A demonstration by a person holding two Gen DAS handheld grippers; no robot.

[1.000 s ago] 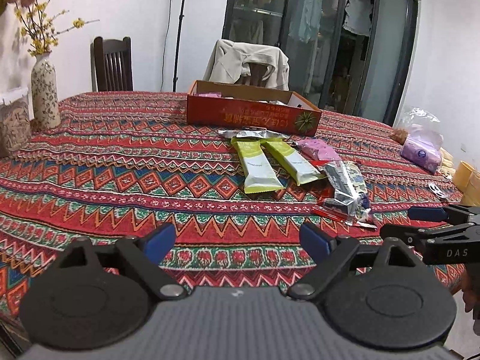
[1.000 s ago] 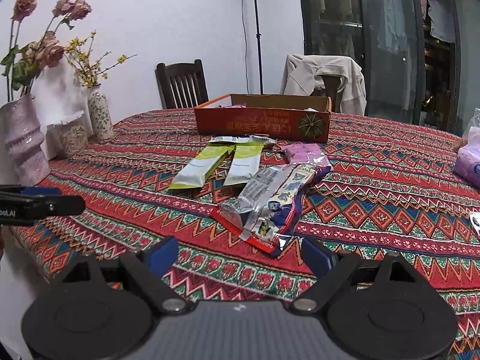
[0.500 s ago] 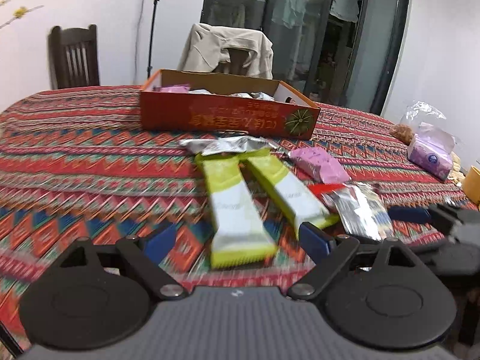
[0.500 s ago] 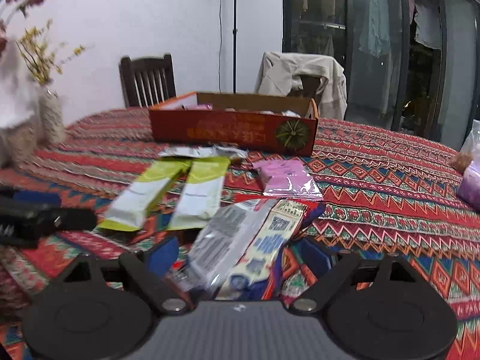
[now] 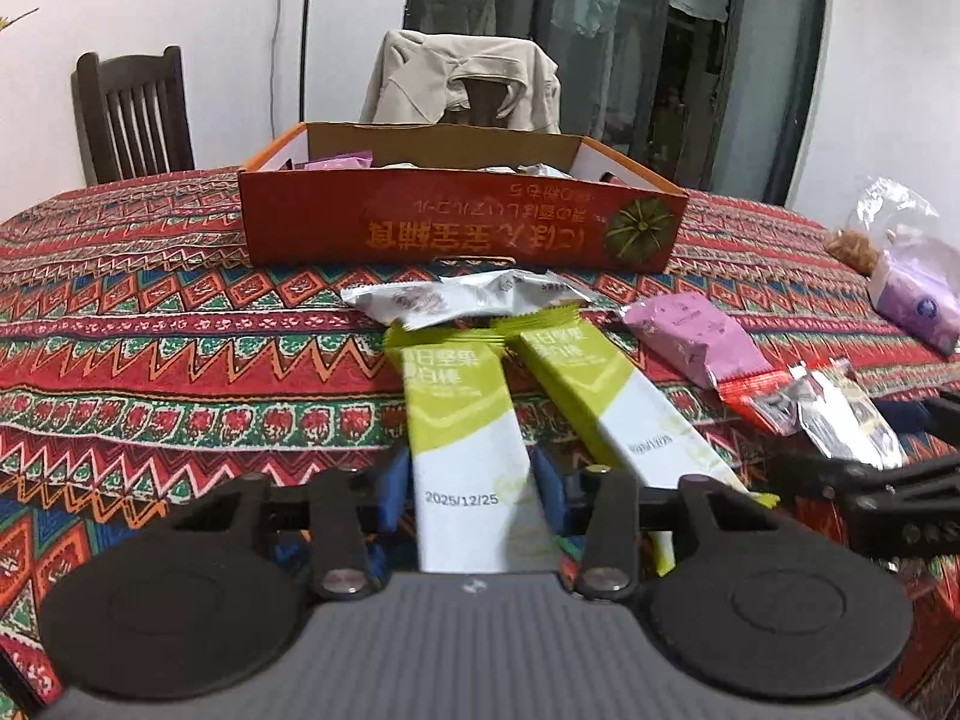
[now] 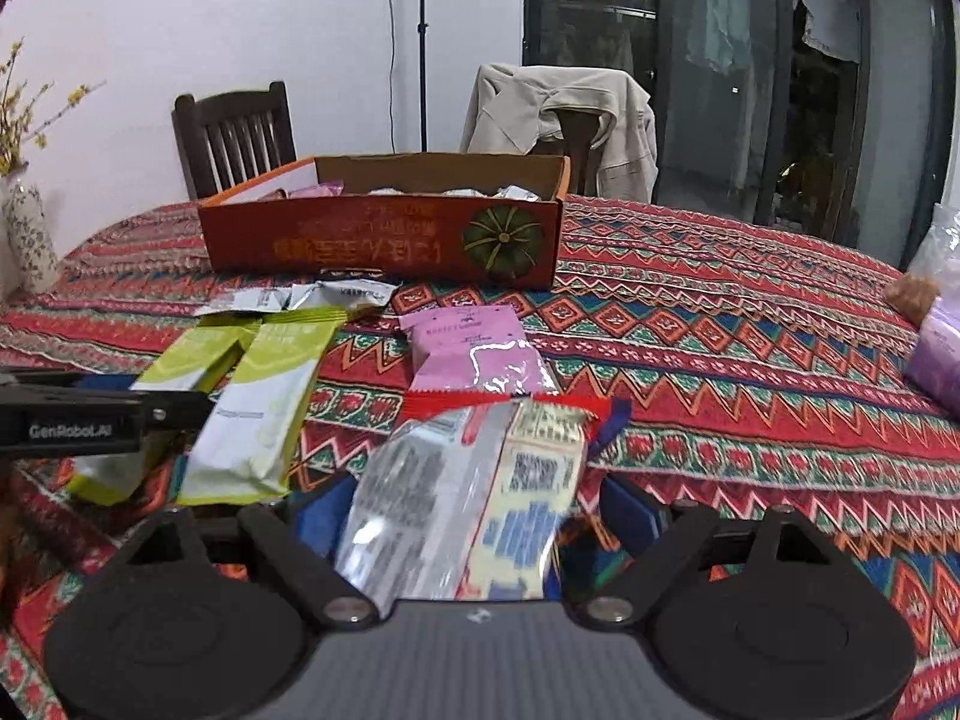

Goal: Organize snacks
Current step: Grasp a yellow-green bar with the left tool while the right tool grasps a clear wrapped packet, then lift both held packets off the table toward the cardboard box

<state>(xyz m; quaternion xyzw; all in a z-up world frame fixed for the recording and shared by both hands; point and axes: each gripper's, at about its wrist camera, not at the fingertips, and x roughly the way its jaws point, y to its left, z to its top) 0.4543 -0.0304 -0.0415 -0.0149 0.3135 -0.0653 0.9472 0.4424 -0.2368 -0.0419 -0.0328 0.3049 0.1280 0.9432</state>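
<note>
Snack bar [image 5: 462, 426] — stamped "2025/12/25"; left claw [image 6: 90, 414] marked "GenRobot.AI".

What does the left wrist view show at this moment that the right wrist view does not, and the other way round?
Left wrist only: the left gripper, whose jaws have just been closing, with pads against a green snack bar between them. Right wrist only: the right gripper, jaws wide, straddling a clear-wrapped snack pack without pressing it, plus a vase. Both: the orange box, pink packet, silver wrapper and patterned tablecloth.

two green bars [image 5: 462, 420], one pink packet [image 6: 474, 348], one box [image 5: 456, 228], two chairs [image 6: 234, 132]
</note>
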